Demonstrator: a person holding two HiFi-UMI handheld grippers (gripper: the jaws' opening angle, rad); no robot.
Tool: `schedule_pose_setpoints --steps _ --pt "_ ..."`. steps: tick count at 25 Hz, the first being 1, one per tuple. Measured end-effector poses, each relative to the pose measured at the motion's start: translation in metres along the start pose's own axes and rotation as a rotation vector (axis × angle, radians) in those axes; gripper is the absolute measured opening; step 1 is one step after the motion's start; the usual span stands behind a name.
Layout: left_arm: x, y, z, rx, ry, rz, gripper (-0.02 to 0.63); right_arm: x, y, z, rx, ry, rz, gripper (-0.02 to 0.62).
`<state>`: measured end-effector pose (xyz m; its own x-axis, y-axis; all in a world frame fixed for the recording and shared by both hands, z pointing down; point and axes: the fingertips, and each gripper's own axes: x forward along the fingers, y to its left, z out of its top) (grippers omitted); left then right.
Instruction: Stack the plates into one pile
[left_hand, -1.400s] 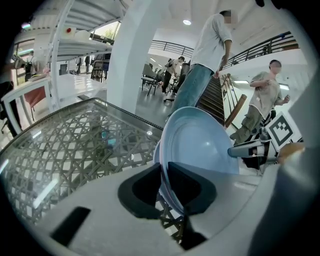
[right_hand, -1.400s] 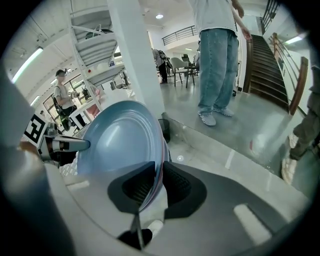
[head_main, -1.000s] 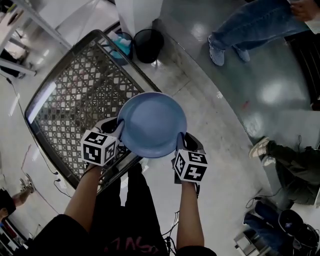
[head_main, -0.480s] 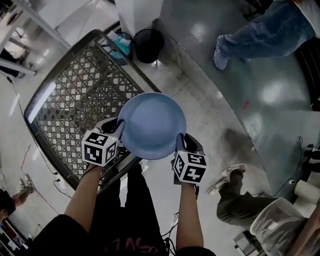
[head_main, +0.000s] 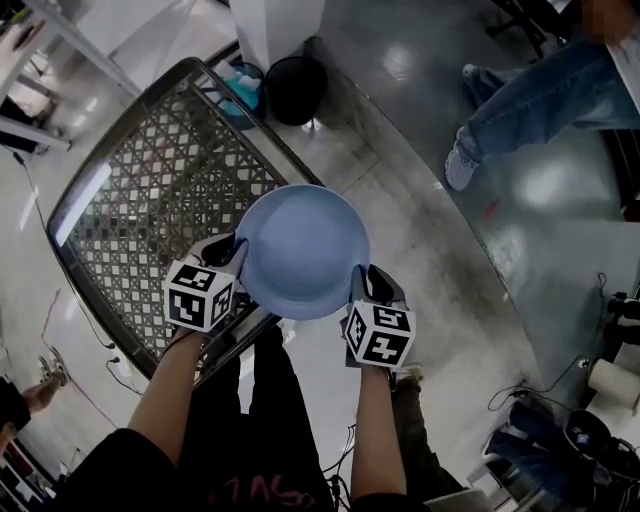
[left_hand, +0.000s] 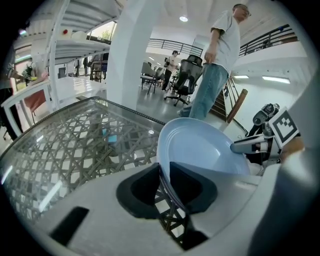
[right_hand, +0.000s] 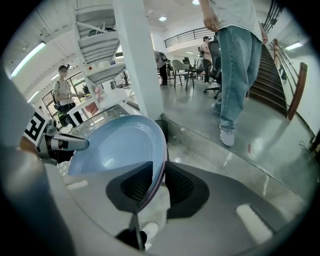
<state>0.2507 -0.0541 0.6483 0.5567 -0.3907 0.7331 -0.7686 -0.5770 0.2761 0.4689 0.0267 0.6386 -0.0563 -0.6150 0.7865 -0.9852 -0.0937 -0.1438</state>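
Observation:
A blue plate (head_main: 303, 250) faces up, held level in the air over the near edge of the lattice table (head_main: 150, 190). More rims, one pinkish, show under it in the right gripper view, so it is a small pile (right_hand: 120, 145). My left gripper (head_main: 238, 262) grips the pile's left rim and my right gripper (head_main: 362, 285) its right rim. In the left gripper view the rim (left_hand: 200, 147) runs between the dark pads of the left gripper (left_hand: 164, 175). The right gripper (right_hand: 159, 182) shows the same. Both sets of jaws are opening slightly, with the rim still between them.
The glass-topped table has a metal rim and nothing else on it in view. A black bin (head_main: 296, 90) and a white pillar (head_main: 275, 25) stand beyond its far corner. A person in jeans (head_main: 540, 100) walks on the shiny floor to the right. Cables and bags (head_main: 560, 440) lie at lower right.
The plates and both grippers have hardly moved. The person in jeans has stepped to the right, and another person crossed the floor at lower right towards my feet.

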Motion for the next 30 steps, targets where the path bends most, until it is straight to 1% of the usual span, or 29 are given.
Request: schedule_pose_setpoints --steps 3,9,11,14,17,19,20,21,23,26,30 --pt "-0.001 0.001 0.004 0.017 -0.013 0.007 0.077 -0.001 0.001 0.001 -0.02 -0.011 -0.007 0.103" --pt "-0.007 0.003 0.007 0.025 -0.028 0.02 0.117 -0.007 0.001 0.006 -0.005 -0.047 -0.008 0.127" --pt "-0.01 0.005 0.009 0.023 -0.037 0.022 0.12 -0.009 0.0 0.009 -0.002 -0.06 -0.013 0.123" --pt "-0.018 0.007 0.012 0.026 -0.058 0.024 0.118 -0.015 -0.001 0.014 -0.006 -0.081 -0.029 0.083" --pt "-0.028 0.009 0.015 0.03 -0.083 0.034 0.113 -0.024 -0.001 0.017 -0.009 -0.103 -0.037 0.063" --pt "-0.035 0.011 0.018 0.026 -0.103 0.045 0.101 -0.031 -0.001 0.02 -0.014 -0.125 -0.043 0.021" --pt "-0.04 0.012 0.02 0.023 -0.112 0.049 0.088 -0.034 -0.001 0.022 -0.015 -0.135 -0.044 0.012" --pt "-0.044 0.012 0.02 0.019 -0.119 0.051 0.065 -0.038 0.0 0.024 -0.015 -0.142 -0.043 0.011" --pt "-0.052 0.01 0.021 0.01 -0.131 0.044 -0.003 -0.044 0.003 0.026 -0.009 -0.153 -0.033 0.011" --pt "-0.06 0.002 0.023 0.005 -0.142 0.011 -0.003 -0.054 0.009 0.03 0.004 -0.177 -0.01 0.011" --pt "-0.073 -0.006 0.026 0.018 -0.163 -0.008 -0.002 -0.065 0.025 0.037 -0.022 -0.211 0.023 0.009"
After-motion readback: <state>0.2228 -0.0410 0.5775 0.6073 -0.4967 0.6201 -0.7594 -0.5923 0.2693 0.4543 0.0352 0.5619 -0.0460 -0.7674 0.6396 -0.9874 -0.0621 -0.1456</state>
